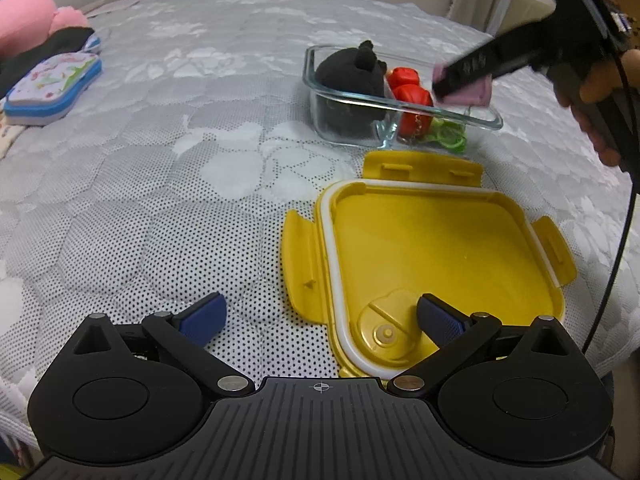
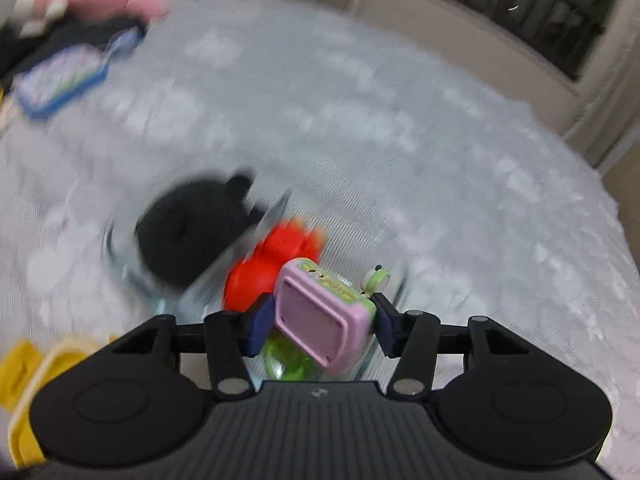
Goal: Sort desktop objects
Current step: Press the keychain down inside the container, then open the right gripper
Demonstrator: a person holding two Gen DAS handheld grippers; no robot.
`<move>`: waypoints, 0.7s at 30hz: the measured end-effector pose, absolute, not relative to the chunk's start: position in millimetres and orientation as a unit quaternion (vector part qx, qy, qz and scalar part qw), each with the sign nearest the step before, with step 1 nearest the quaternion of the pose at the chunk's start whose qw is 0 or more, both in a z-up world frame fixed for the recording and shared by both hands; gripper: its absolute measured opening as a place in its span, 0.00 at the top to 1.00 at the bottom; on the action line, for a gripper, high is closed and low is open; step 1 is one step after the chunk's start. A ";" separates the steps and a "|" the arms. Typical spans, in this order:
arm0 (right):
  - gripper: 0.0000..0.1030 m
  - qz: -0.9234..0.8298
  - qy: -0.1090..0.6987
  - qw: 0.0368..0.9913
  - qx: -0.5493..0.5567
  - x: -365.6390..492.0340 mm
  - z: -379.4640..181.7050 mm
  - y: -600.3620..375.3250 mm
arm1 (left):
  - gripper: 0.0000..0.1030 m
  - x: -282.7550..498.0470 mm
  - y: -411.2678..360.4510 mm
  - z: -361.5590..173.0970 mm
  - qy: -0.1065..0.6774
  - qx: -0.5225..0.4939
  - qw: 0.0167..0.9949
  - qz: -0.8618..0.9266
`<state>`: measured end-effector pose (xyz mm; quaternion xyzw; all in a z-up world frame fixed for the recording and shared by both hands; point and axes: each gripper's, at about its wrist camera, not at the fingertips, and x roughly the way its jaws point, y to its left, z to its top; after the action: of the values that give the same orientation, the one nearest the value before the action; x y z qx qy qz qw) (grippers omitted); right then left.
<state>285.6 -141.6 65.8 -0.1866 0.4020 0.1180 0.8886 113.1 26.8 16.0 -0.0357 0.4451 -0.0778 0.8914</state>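
A glass container [image 1: 486, 118] stands on the bed cover, divided into compartments. A black plush [image 1: 352, 76] fills its left part; red toys [image 1: 410, 94] and green rings [image 1: 450, 136] lie in the right part. My right gripper [image 2: 324, 320] is shut on a small purple box [image 2: 320, 320] and holds it tilted above the right compartment; the purple box [image 1: 474, 94] shows there in the left wrist view too. My left gripper [image 1: 320, 320] hangs open and empty over the near left edge of the yellow lid [image 1: 432, 240], its right finger [image 1: 438, 318] above the lid.
A blue-rimmed printed case [image 1: 52, 84] and a pink plush [image 1: 28, 20] lie at the far left. A person's hand [image 1: 596, 92] grips the right tool at the upper right, with a black cable [image 1: 612, 264] trailing down. The right wrist view is blurred.
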 end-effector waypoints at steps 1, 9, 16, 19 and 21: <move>0.47 0.103 0.400 0.896 -0.165 288.9 68.7 -146.4 | 0.00 113.4 26.5 16.1 0.445 -0.036 0.891 -0.077; 0.47 0.089 0.416 0.905 -0.003 303.4 81.8 -181.3 | 0.00 112.9 26.8 16.8 0.446 -0.034 0.891 -0.075; 0.51 0.126 0.386 0.909 -0.091 290.0 90.5 -169.7 | 0.00 114.6 24.9 16.9 0.446 -0.036 0.891 -0.071; 0.51 0.141 0.392 0.899 -0.137 286.6 76.7 -157.2 | 0.00 113.3 24.6 17.6 0.446 -0.033 0.891 -0.073; 0.51 0.151 0.401 0.889 -0.164 286.0 64.9 -148.2 | 0.00 113.0 25.4 18.1 0.446 -0.033 0.892 -0.073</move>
<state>286.0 -148.2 64.9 -0.1637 0.4008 0.1513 0.8886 113.0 25.4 18.1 -0.0334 0.4458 -0.0730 0.8915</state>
